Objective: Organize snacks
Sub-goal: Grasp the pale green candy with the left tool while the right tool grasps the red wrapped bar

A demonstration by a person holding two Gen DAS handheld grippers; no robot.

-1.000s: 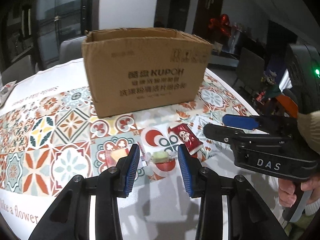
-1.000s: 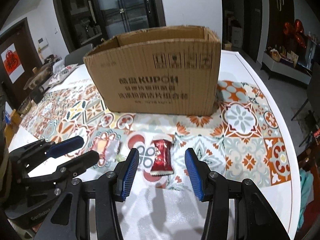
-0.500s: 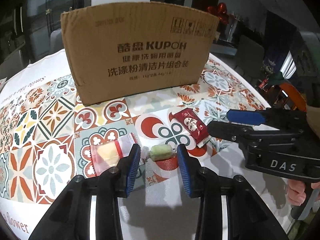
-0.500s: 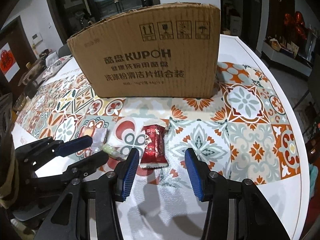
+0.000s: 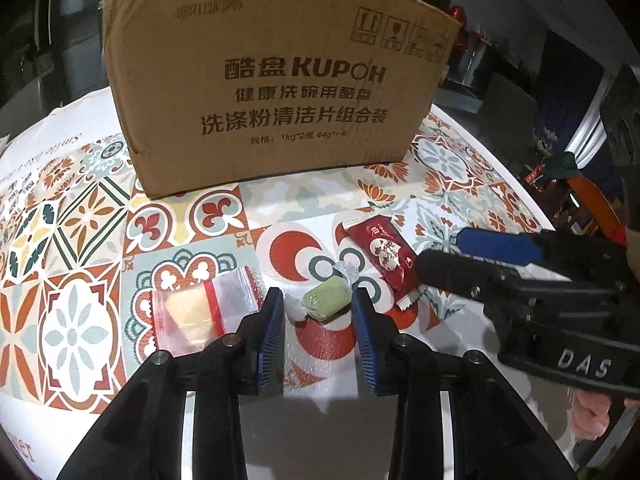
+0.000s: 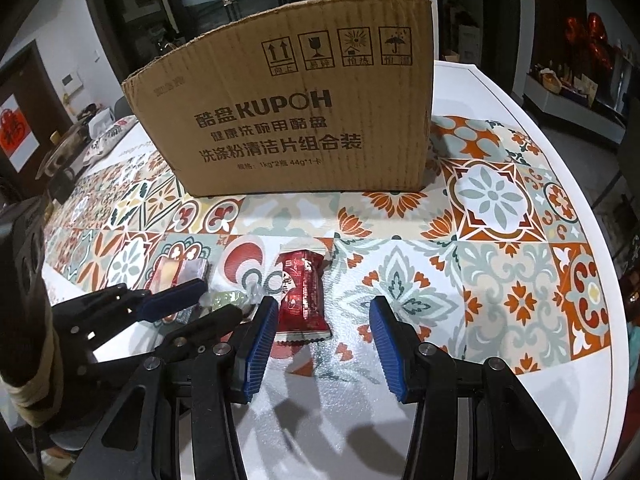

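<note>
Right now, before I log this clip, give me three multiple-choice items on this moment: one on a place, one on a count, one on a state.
1. Where does the green candy lie?
A. inside the cardboard box
B. on the tablecloth between the left gripper jaws
C. on top of the red packet

2. How many wrapped snacks lie in front of the box?
A. one
B. three
C. five

3. How do the right gripper jaws stand?
A. open, red packet by the left jaw
B. shut on the packet
C. shut on nothing

Answers: 1 B, it sits between the blue pads; 2 B, clear bag, candy, packet; 3 A, a wide gap shows.
</note>
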